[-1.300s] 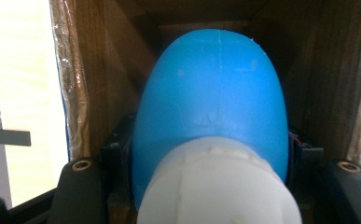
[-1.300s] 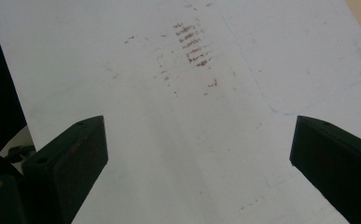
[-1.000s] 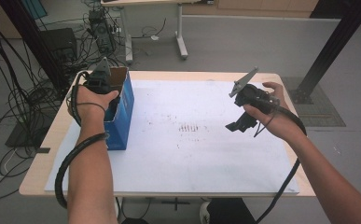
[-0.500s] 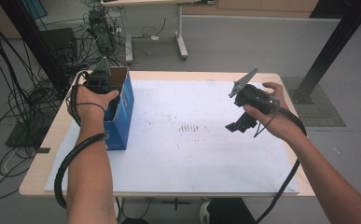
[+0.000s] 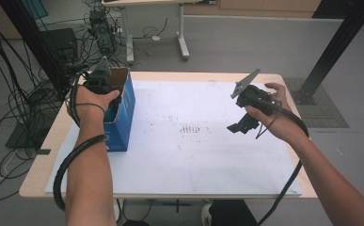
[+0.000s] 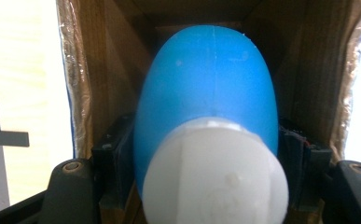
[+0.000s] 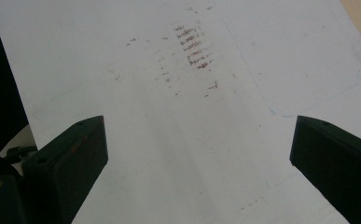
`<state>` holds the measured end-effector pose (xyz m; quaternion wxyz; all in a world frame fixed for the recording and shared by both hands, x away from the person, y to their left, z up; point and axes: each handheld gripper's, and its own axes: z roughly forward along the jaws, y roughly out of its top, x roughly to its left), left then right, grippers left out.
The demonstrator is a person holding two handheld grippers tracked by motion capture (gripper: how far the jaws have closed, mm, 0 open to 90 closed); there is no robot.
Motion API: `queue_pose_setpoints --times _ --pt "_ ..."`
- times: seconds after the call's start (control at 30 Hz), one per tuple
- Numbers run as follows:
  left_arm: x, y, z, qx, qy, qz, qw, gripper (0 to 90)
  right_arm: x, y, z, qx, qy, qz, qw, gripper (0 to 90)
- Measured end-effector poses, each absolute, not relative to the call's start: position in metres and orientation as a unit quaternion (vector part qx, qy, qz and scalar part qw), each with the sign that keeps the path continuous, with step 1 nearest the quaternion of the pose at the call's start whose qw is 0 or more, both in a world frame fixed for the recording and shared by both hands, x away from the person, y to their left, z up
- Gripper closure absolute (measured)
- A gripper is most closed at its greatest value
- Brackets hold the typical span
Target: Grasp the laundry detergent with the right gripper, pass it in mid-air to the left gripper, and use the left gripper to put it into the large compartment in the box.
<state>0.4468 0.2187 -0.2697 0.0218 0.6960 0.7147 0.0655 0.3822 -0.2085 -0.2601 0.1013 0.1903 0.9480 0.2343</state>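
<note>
A blue bottle [image 6: 206, 84] with a white cap [image 6: 215, 177] stands inside an open cardboard box [image 6: 99, 70], blue on the outside [image 5: 123, 122], at the table's left edge. My left gripper [image 5: 103, 87] reaches down into the box. Its jaws have just been opening. In the left gripper view the bottle sits between the pads [image 6: 117, 149], and a thin gap shows on the right side. My right gripper [image 5: 240, 126] hovers open over the white sheet [image 7: 192, 116] at the right, with nothing between its jaws.
The white sheet [image 5: 193, 160] covers most of the wooden table [image 5: 41, 165] and bears faint brown marks [image 5: 193, 128] at its middle. Cables [image 5: 15, 99] crowd the floor at left. A desk's legs [image 5: 183, 42] stand behind, and a black post [image 5: 330, 52] rises at right.
</note>
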Motion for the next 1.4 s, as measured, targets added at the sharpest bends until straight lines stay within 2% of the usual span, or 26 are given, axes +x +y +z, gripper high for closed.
queue_pose_setpoints --times 0.4,0.53,0.73,1.1,1.4 --pt "0.440 0.216 -0.254 0.706 0.704 0.076 0.007 20.5 0.383 -0.208 -0.262 0.192 0.948 0.232 0.099 4.2" --pt "0.438 0.210 -0.244 0.715 0.694 0.083 0.005 19.6 0.384 -0.209 -0.263 0.196 0.948 0.232 0.097 4.2" --pt "0.434 0.201 -0.224 0.728 0.679 0.098 0.008 13.3 0.386 -0.213 -0.263 0.204 0.947 0.228 0.096 4.2" --pt "0.432 0.166 -0.199 0.760 0.639 0.111 0.038 7.4 0.391 -0.216 -0.262 0.211 0.949 0.214 0.094 4.1" --pt "0.442 0.135 -0.205 0.782 0.613 0.107 0.036 4.1 0.392 -0.214 -0.259 0.208 0.950 0.211 0.098 4.1"
